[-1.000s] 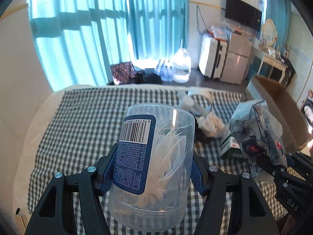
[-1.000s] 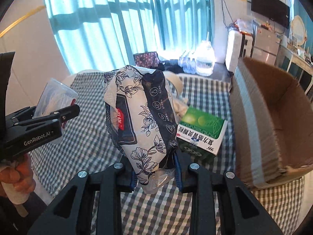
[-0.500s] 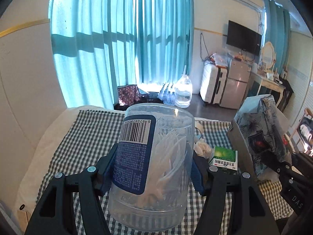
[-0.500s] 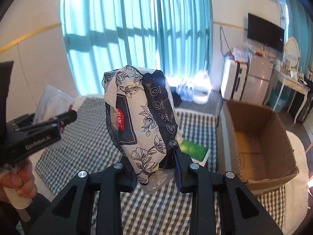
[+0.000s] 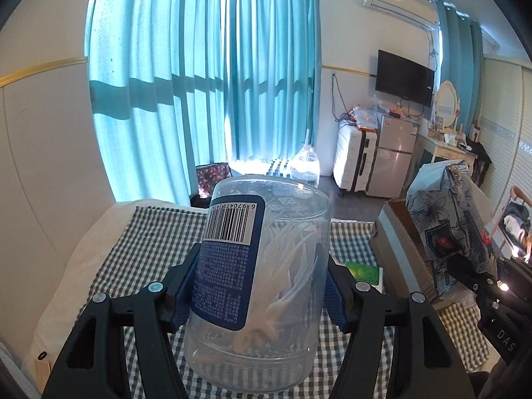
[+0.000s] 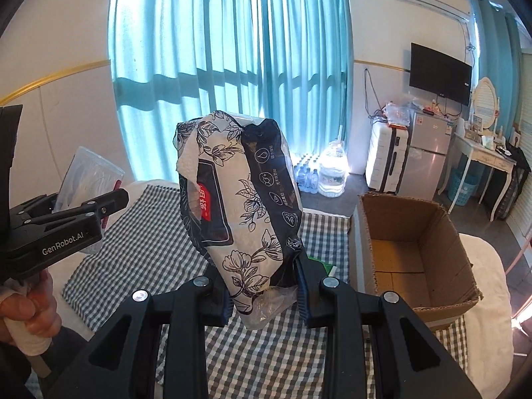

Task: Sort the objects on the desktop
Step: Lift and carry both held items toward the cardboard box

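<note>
My left claw (image 5: pixel 257 294) grips a clear jar (image 5: pixel 259 286); my right claw (image 6: pixel 264 294) clamps a tissue pack (image 6: pixel 239 212); both tilt downward above the checked counter (image 6: pixel 266 349).

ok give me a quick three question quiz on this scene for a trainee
1. What does the left tool hold?
2. True or false: the cardboard box already holds the floral tissue pack.
3. Which thing lies on the checked cloth beside the box? A) green carton B) glass cup C) book

Key:
1. A clear plastic jar with white sticks inside, clamped between both pads.
2. False; the right tool holds the pack in the air.
3. A, the green carton.
</note>
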Available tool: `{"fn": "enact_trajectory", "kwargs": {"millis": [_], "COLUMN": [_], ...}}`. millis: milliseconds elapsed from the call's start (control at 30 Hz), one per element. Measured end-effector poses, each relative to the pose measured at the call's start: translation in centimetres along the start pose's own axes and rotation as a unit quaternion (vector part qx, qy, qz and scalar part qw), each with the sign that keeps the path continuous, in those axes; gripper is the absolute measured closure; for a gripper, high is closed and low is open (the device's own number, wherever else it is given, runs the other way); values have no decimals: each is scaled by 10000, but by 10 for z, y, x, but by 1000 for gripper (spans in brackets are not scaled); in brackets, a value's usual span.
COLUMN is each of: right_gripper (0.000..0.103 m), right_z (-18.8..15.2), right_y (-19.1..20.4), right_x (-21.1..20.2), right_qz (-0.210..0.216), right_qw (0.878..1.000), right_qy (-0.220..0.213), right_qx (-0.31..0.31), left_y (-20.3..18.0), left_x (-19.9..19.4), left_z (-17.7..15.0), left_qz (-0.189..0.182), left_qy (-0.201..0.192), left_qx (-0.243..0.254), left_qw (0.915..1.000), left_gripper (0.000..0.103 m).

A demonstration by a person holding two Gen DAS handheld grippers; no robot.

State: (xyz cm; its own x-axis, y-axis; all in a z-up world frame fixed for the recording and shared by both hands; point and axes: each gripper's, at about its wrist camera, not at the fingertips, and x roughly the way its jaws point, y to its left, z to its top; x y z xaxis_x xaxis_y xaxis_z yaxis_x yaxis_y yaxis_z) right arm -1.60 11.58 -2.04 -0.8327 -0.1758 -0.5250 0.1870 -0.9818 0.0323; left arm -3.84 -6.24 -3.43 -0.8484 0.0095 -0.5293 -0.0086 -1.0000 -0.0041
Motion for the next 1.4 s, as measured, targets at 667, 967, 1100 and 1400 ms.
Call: {"fn": "enact_trajectory", "kwargs": {"millis": [667,967,1100,1400], "right_gripper": [74,74,74,74], "right_z": [15,16,15,9], "right_y": [-60,-99,-119,-150], "right_x": [-34,-41,-43,-44], "right_qz": [-417,-709,-836,-1036], "right_qw": [9982,9955,9939,9910], "right_qy": [-303,-319,-308,-264], "right_qx": [310,538,649,803], "left_y": [-73,-111,-128,-162], "left_x": [-3,5,8,19], "left_z": [25,31,30,26], "left_qz": [-432,-821,-959,-1179], "left_qy": [-241,-288,-291,-218], "left_qx": [321,511,547,685], "left_qw": [9983,9949,9935,9904], "left_gripper": [37,37,37,37]}}
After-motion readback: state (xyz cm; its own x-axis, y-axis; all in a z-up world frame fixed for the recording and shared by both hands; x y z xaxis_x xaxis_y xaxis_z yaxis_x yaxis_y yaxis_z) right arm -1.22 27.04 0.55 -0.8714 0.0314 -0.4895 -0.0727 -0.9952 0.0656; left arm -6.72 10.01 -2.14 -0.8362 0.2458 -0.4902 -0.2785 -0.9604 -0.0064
